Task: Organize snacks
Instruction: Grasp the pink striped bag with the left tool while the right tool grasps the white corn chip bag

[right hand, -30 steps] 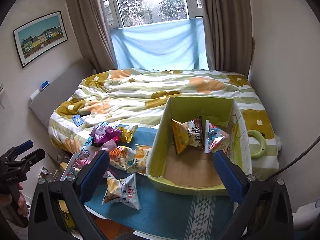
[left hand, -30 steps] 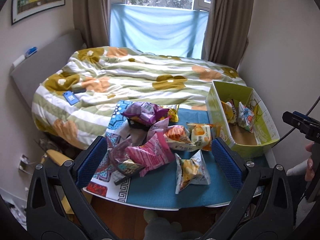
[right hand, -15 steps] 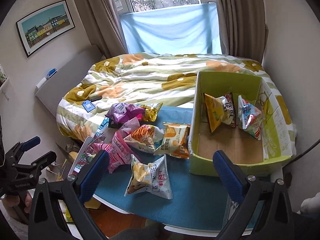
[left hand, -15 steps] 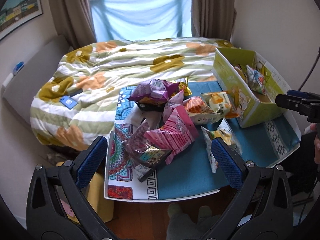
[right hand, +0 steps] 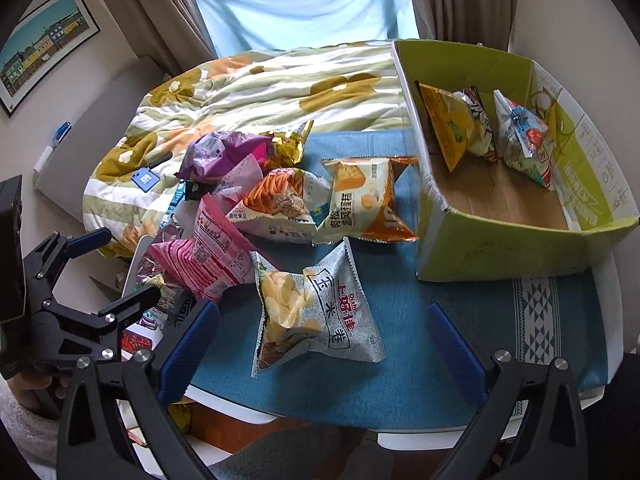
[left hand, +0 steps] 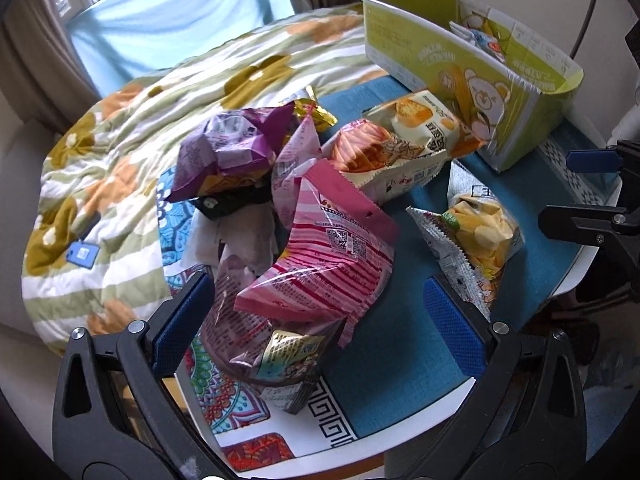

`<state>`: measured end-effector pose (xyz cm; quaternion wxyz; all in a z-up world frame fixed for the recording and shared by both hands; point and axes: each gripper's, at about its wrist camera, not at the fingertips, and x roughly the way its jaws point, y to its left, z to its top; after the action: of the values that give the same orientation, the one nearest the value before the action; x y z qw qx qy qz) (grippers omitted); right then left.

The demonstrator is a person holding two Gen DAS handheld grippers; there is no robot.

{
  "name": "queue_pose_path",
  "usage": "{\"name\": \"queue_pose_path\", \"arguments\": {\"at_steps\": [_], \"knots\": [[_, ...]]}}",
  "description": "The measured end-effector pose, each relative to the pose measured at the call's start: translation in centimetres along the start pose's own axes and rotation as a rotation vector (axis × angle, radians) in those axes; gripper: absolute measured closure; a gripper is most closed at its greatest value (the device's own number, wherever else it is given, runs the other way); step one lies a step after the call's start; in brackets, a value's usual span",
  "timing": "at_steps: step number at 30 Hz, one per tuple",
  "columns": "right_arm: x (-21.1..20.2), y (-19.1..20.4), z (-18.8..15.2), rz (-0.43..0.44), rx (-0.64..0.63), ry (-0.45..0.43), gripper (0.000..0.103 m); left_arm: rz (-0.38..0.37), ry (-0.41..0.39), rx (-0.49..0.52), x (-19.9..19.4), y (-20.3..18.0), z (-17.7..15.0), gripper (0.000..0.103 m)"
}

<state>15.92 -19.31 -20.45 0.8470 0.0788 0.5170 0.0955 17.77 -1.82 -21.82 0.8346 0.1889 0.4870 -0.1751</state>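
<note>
Several snack bags lie in a heap on the table with the blue runner (right hand: 400, 304). A pink striped bag (left hand: 332, 264) sits right in front of my open left gripper (left hand: 316, 316), between its fingers. A grey chips bag (right hand: 316, 312) lies just ahead of my open right gripper (right hand: 320, 344). A purple bag (left hand: 228, 152) and two orange bags (right hand: 360, 200) lie behind. The green cardboard box (right hand: 500, 248) at the right holds two bags, a yellow one (right hand: 452, 128) and a grey one (right hand: 524, 136).
A bed with a flowered quilt (right hand: 260, 92) lies behind the table. A patterned mat (left hand: 224, 404) covers the table's left end. The left gripper (right hand: 80, 280) shows at the left edge of the right wrist view.
Both grippers have moved down and in toward the table. The left one has closed in on the pink bag, the right one on the grey chips bag. Both stay open.
</note>
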Motion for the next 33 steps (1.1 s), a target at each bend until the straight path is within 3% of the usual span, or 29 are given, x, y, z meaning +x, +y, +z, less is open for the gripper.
{"name": "queue_pose_path", "arguments": {"at_steps": [12, 17, 25, 33], "knots": [[6.5, 1.2, -1.5, -0.063, -0.016, 0.073, 0.0, 0.079, 0.07, 0.194, 6.9, -2.1, -0.3, 0.001], [8.3, 1.1, -1.8, -0.079, -0.044, 0.086, 0.0, 0.069, 0.084, 0.18, 8.2, -1.0, 0.1, 0.012], [10.2, 1.0, -1.7, -0.033, -0.063, 0.099, 0.0, 0.042, 0.068, 0.179, 8.1, -1.1, 0.2, 0.029], [10.6, 0.5, -1.7, 0.021, -0.021, 0.113, 0.0, 0.015, 0.06, 0.133, 7.1, -0.9, 0.3, 0.031]]}}
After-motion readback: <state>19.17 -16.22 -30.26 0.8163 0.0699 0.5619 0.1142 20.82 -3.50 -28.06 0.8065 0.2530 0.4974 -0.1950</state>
